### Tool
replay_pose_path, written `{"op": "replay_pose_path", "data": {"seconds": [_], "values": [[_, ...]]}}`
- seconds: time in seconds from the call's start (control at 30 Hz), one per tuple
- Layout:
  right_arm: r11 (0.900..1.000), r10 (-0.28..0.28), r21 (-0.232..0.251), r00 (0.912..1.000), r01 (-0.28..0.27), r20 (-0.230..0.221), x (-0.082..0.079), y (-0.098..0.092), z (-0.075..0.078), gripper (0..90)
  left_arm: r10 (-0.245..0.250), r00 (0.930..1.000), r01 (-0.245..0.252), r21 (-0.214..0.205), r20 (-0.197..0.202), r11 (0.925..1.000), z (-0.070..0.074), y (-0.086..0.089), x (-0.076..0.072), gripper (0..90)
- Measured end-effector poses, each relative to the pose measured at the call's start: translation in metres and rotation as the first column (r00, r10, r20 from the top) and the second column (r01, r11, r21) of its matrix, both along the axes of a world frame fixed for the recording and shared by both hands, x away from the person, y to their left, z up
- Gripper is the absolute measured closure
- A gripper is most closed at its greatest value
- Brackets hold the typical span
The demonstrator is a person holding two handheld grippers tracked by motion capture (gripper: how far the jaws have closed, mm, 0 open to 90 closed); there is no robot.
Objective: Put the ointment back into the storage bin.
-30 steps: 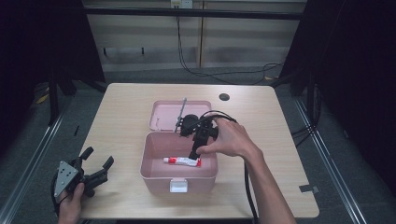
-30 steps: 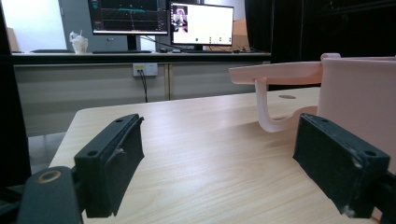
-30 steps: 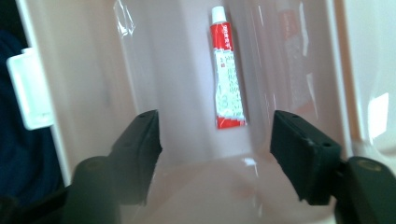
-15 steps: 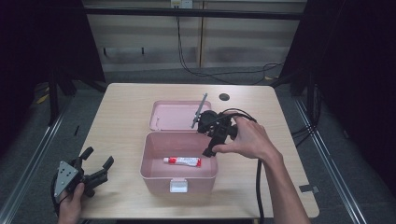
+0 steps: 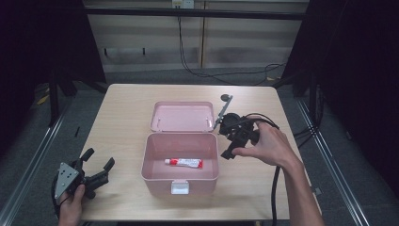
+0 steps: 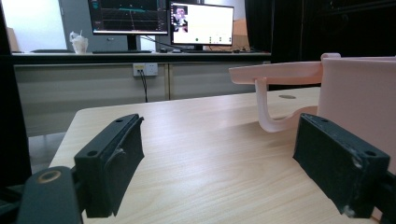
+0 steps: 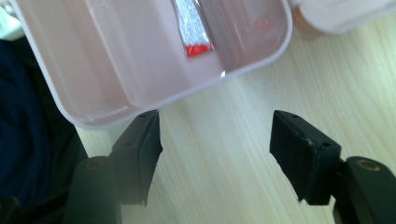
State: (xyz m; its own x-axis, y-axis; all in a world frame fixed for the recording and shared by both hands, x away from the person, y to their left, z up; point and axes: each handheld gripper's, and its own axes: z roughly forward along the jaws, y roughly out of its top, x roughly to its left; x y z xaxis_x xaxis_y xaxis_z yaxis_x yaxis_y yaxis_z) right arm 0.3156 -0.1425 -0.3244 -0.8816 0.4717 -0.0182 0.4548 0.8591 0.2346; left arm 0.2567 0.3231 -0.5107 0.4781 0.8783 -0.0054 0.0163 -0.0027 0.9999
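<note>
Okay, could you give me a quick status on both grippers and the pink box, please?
Left gripper open, low at the table's near-left corner. Right gripper open, empty, beside the pink box. Lid open, tube inside. Nothing in the way.

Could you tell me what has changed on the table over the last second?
The right gripper drew back from above the pink box toward the table's right side and now sits beside it, jaws open and empty. The tube stays inside the box, the lid stays open, and the left gripper hasn't moved.
</note>
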Motion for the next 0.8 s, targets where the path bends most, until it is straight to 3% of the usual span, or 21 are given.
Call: {"op": "replay_pose_path", "data": {"seconds": [0.37, 0.6, 0.8], "values": [[0.9974, -0.072, 0.004, 0.9974, 0.072, -0.007, -0.009, -0.026, -0.026, 39.0, 0.000, 1.0000, 0.000, 0.000, 0.000, 1.0000, 0.000, 0.000, 0.000, 15.6], [0.9878, -0.155, -0.009, 0.9878, 0.155, -0.009, -0.011, -0.040, -0.043, 36.3, 0.001, 1.0000, -0.001, 0.001, -0.001, 1.0000, 0.000, 0.000, 0.000, 15.6], [0.9719, -0.235, 0.008, 0.9719, 0.235, -0.010, -0.015, -0.057, -0.064, 33.1, 0.000, 1.0000, 0.000, 0.001, 0.000, 1.0000, 0.000, 0.000, 0.000, 15.6]]}}
